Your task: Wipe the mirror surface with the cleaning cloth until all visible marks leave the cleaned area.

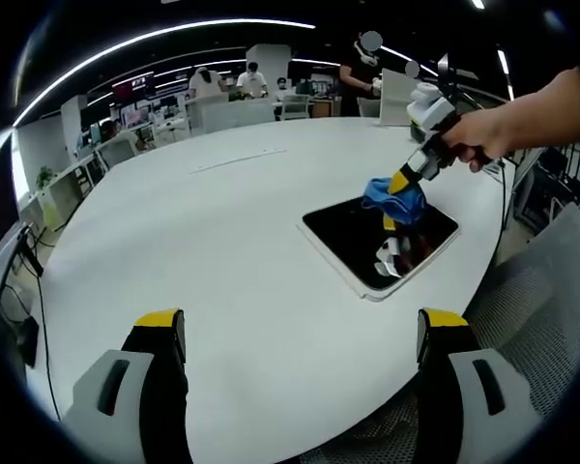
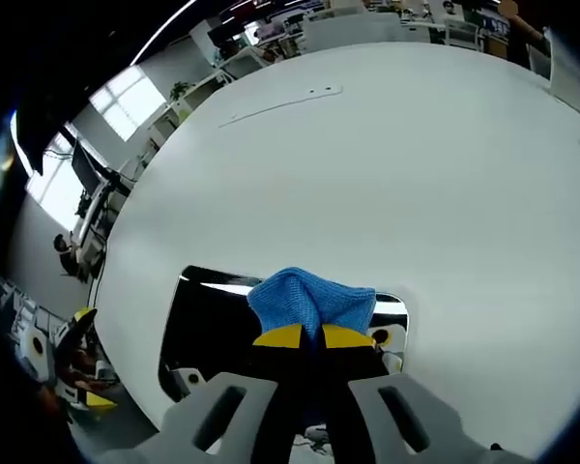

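Right tool (image 2: 312,338) grips blue cleaning cloth (image 2: 312,298), pressed on mirror (image 2: 213,324). Left tool (image 1: 300,333) open, empty, over white bench (image 1: 222,251).

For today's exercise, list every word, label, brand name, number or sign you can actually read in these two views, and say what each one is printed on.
No text can be read.
The screens at the back of the office show coloured patches, too blurred to make out.
The mirror, the blue cloth in the right gripper, the left gripper and the white table carry no visible lettering.
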`<move>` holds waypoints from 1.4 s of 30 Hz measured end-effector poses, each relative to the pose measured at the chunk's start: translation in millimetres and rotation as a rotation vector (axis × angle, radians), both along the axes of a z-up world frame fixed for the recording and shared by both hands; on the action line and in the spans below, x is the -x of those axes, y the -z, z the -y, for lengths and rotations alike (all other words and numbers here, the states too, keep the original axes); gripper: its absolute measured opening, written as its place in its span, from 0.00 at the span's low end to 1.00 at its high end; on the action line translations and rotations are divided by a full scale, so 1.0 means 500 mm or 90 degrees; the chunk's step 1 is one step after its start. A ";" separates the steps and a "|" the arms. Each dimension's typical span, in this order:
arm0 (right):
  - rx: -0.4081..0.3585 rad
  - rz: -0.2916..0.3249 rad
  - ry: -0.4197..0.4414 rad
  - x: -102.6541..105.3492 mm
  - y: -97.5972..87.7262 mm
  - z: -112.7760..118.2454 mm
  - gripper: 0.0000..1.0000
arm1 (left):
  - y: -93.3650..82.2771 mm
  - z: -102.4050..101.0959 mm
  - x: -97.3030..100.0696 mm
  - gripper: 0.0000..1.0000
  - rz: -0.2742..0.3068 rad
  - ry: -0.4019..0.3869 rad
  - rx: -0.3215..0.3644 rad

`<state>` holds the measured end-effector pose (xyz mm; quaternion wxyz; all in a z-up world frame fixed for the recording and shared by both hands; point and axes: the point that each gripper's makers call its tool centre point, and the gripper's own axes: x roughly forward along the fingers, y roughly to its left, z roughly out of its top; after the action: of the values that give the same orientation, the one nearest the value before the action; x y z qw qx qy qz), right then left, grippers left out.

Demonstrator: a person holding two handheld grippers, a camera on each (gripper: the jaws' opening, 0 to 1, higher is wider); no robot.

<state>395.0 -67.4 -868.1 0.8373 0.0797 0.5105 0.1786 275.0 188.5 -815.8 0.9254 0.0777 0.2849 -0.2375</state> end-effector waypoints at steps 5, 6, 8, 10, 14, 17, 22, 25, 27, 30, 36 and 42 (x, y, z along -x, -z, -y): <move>-0.003 0.001 0.000 0.020 -0.002 0.000 0.00 | -0.002 -0.001 0.000 0.99 0.002 -0.003 0.003; -0.004 0.001 0.001 0.024 -0.002 -0.001 0.00 | -0.002 -0.001 0.000 0.99 0.003 -0.002 0.001; -0.004 0.002 0.000 0.029 0.000 -0.001 0.00 | -0.001 -0.001 0.001 0.99 0.002 -0.001 0.001; -0.006 0.001 0.001 0.035 0.002 -0.001 0.00 | -0.002 0.000 0.000 0.99 0.004 0.000 0.001; -0.010 0.004 0.002 0.054 -0.001 -0.003 0.00 | -0.002 0.000 0.000 0.99 0.005 -0.001 0.002; -0.017 0.001 0.006 0.070 -0.002 -0.002 0.00 | -0.001 0.001 0.000 0.99 0.004 0.003 -0.001; -0.022 0.000 0.011 0.091 -0.004 -0.003 0.00 | -0.002 0.001 -0.001 0.99 0.007 0.002 0.000; -0.021 0.001 0.006 0.101 -0.002 -0.003 0.00 | -0.001 0.001 -0.001 0.99 0.005 0.003 0.000; -0.024 0.000 0.008 0.109 -0.002 -0.003 0.00 | -0.001 0.001 -0.001 0.98 0.006 0.003 0.000; -0.011 0.008 -0.010 0.130 -0.006 -0.005 0.00 | 0.000 0.001 0.000 0.98 0.005 0.002 -0.001; -0.024 0.002 -0.006 0.143 -0.006 -0.003 0.00 | -0.001 0.002 0.000 0.98 0.007 0.005 -0.003; -0.045 -0.018 0.004 0.159 -0.004 -0.006 0.00 | -0.002 0.000 -0.001 0.98 0.008 0.001 -0.003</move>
<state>315.6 -64.4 -866.2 0.8272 0.1133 0.5155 0.1927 275.6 188.3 -815.0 0.9267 0.0814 0.2798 -0.2372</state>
